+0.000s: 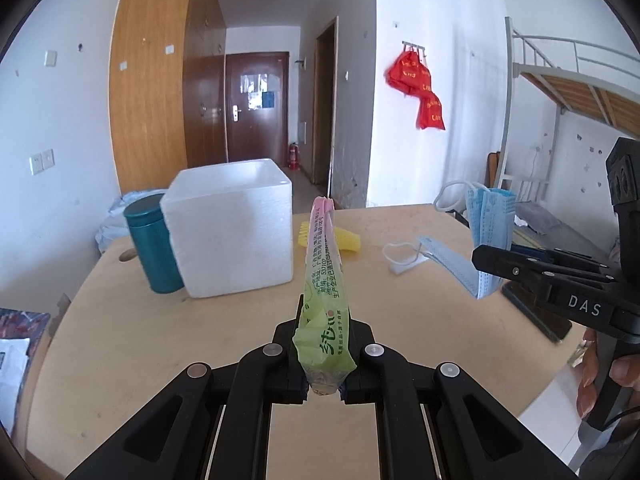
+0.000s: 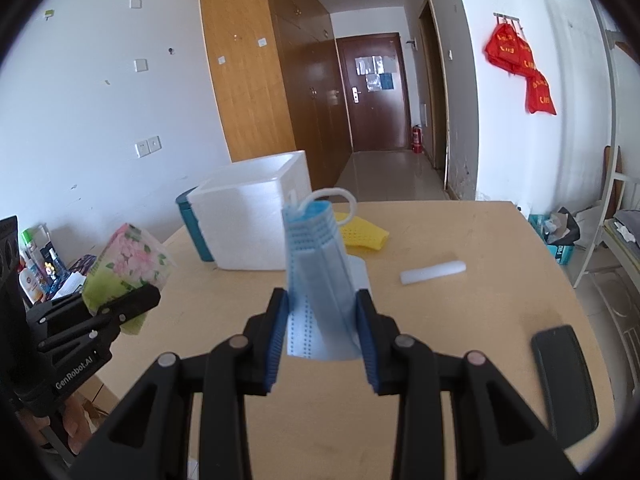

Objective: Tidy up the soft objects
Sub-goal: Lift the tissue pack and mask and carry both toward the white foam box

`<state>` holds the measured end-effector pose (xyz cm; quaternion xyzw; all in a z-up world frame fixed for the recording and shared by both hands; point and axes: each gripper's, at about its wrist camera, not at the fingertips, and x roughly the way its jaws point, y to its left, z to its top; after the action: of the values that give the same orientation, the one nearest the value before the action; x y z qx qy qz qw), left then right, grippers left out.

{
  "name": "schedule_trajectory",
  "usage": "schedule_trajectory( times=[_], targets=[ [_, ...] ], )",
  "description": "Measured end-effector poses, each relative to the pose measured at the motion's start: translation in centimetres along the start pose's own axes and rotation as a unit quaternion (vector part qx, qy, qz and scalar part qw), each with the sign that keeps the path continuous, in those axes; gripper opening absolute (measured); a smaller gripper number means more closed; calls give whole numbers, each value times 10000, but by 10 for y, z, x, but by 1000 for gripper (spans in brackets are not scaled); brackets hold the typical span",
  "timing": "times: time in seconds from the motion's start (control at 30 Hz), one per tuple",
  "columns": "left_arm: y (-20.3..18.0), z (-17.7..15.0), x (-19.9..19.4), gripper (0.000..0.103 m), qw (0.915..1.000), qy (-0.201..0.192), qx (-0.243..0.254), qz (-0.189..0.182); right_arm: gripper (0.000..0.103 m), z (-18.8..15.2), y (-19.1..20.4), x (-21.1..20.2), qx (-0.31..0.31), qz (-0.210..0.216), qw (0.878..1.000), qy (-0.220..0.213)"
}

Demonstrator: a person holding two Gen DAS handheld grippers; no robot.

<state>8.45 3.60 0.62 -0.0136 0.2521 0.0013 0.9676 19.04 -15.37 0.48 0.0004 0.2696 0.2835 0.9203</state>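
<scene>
A: While both claws hang above the near part of the bench (image 2: 500, 240), what does each one have?

B: The left claw (image 1: 325, 354) is clenched on a tissue pack (image 1: 323, 280), green at the gripped end and pink at the far end, seen edge-on between its fingers. From the right wrist view the same pack (image 2: 132, 264) shows a floral face, off the bench's left edge.

A: And the right claw (image 2: 323, 328)?

B: Clamped on a folded blue face mask (image 2: 320, 264), which stands up between the blue pads (image 2: 366, 332) with its white ear loop curling over the top. In the left wrist view that mask (image 1: 490, 224) hangs from the claw over the bench's right edge.

A: What lies on the bench itself?

B: A white foam box (image 1: 234, 232), open at the top, sits toward the far left corner. A teal canister (image 1: 152, 244) stands against its left side, touching it. Just beyond the box's right side, near the far edge, lies a yellow perforated cloth (image 2: 366, 234). A second, paler mask (image 1: 440, 256) lies flat toward the right side, its loop spread out beside it. A white foam strip (image 2: 434, 272) rests in the right half, well apart from the box. A black flat object (image 2: 564, 376) lies near the right edge, close to the near corner.
</scene>
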Motion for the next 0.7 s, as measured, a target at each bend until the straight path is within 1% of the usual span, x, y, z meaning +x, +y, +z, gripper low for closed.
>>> schedule_trajectory(
  times=[0.17,0.5,0.7],
  targets=[
    [1,-11,-23,10,10000,-85,-8,-3,38,-12,19,-17,-88,3,9999,-71],
    [-1,-23,-62,10,9995,-315,29,51,38,-28,41,-51,-201,127,9992,-318],
    [1,-25,-78,10,9987,-495,-15,113,38,-30,52,-58,-322,224,9983,-421]
  ],
)
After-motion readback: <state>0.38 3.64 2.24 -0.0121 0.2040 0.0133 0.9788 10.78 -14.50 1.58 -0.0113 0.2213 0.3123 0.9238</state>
